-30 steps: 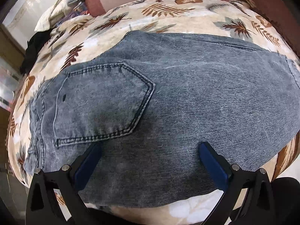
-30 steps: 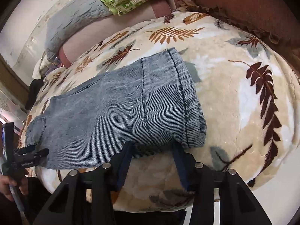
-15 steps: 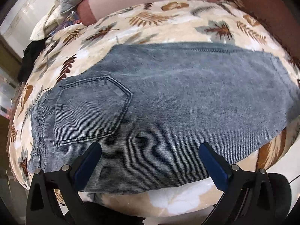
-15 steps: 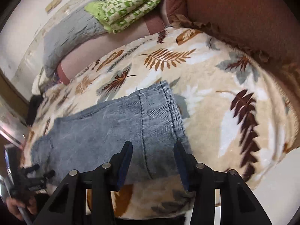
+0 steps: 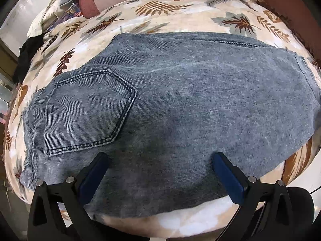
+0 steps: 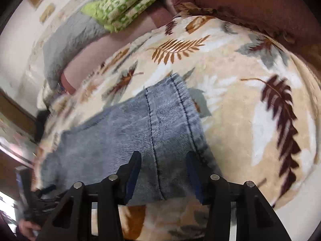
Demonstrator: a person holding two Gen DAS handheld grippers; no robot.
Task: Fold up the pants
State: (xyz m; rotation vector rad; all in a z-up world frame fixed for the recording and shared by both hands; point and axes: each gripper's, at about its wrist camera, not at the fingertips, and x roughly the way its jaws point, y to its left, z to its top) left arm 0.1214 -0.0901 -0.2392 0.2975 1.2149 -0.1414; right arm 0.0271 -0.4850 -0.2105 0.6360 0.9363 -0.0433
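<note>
The faded blue denim pants (image 5: 190,110) lie folded flat on a cream blanket with a leaf print (image 5: 160,10); a back pocket (image 5: 88,114) faces up at the left. My left gripper (image 5: 160,160) is open wide and hovers over the near edge of the denim. In the right wrist view the hem end of the pants (image 6: 174,116) lies on the blanket (image 6: 240,110). My right gripper (image 6: 163,158) is open, its blue-padded fingers either side of a leg seam near the hem, holding nothing.
A grey quilt (image 6: 66,40) and a green patterned cloth (image 6: 124,6) lie on the pink sofa back. A brown cushion (image 6: 260,4) borders the blanket at the right. The other gripper and a hand show at lower left (image 6: 32,210).
Both grippers moved back in over the denim after pulling away half a second ago. The right view has tilted and blurred. The pants stay put.
</note>
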